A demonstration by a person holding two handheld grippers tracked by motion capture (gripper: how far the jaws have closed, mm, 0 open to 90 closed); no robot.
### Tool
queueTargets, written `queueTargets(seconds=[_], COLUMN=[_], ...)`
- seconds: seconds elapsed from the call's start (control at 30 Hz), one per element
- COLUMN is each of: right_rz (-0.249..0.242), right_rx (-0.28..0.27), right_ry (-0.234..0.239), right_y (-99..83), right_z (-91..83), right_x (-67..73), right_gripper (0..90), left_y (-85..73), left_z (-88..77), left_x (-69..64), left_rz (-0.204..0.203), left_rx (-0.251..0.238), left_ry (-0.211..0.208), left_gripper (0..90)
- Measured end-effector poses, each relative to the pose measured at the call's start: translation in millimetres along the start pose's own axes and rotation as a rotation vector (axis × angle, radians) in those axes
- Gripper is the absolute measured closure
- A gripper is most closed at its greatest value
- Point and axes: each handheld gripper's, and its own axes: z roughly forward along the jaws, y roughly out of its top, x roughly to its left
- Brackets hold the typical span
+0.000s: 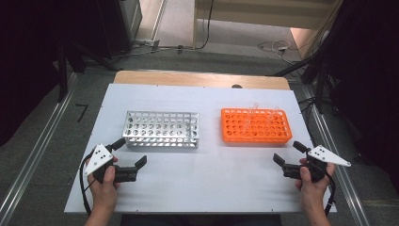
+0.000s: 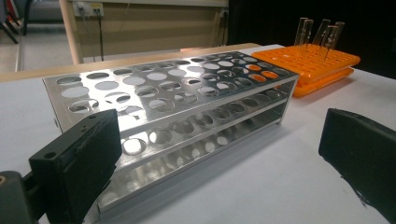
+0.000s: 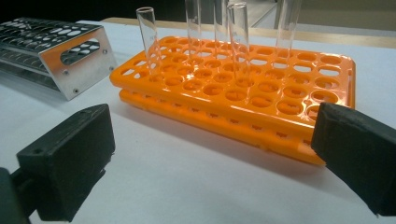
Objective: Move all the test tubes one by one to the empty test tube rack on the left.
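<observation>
**A:** Left gripper (image 1: 131, 151) and right gripper (image 1: 287, 151) rest low over the white table (image 1: 197, 188), one in each of the person's hands. How wide do the jaws stand?

**B:** Both pairs are spread wide, with nothing between them. In the left gripper view the two black jaws frame bare tabletop and the near wall of the metal test-tube rack (image 2: 177, 112); neither pad touches it. In the right gripper view the jaws likewise stand far apart, and nothing is pinched.

**A:** Where do the racks sit?

**B:** Seen from the high view, the metal rack (image 1: 161, 128) lies left of centre, just beyond the left gripper. The orange test-tube rack (image 1: 256, 125) lies to its right, just beyond the right gripper. The two racks are side by side but apart.

**A:** And the glassware?

**B:** A handful of clear glass test tubes (image 3: 239, 42) stand upright in the orange rack (image 3: 261, 93), toward its far rows. They show again at the far right of the left gripper view (image 2: 322, 35). The metal rack's visible holes look unfilled.

**A:** Any contact at all?

**B:** None: both grippers are short of their racks, near but apart.
</observation>
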Motion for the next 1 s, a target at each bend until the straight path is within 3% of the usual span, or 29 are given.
queueTargets(seconds=[0.13, 0.37, 0.47, 0.67, 0.77, 1.0], right_rz=[-0.001, -0.002, 0.009, -0.011, -0.002, -0.010], right_rx=[-0.004, -0.006, -0.003, -0.001, -0.007, 0.026], right_ry=[0.004, 0.019, 0.054, 0.087, 0.104, 0.114], right_y=[2.4, 10.7, 16.0, 29.1, 36.1, 42.4], right_z=[-0.7, 0.6, 6.4, 20.0, 28.4, 59.1], right_x=[1.9, 7.2, 11.0, 25.1, 28.8, 39.7], right_gripper=[0.0, 0.0, 0.0, 1.9, 5.0, 30.1], left_y=[-1.0, -1.8, -2.4, -0.1, 0.1, -0.5], left_z=[0.7, 2.8, 4.7, 4.0, 2.9, 2.7], left_x=[1.5, -0.2, -1.9, -2.1, -2.5, -1.8], left_rz=[-0.021, -0.020, -0.014, -0.029, -0.031, -0.038], left_rx=[-0.004, 0.005, 0.013, -0.004, -0.007, -0.009], left_ry=[-0.016, -0.030, -0.041, -0.049, -0.047, -0.044], left_gripper=[0.0, 0.0, 0.0, 0.0, 0.0, 0.0])
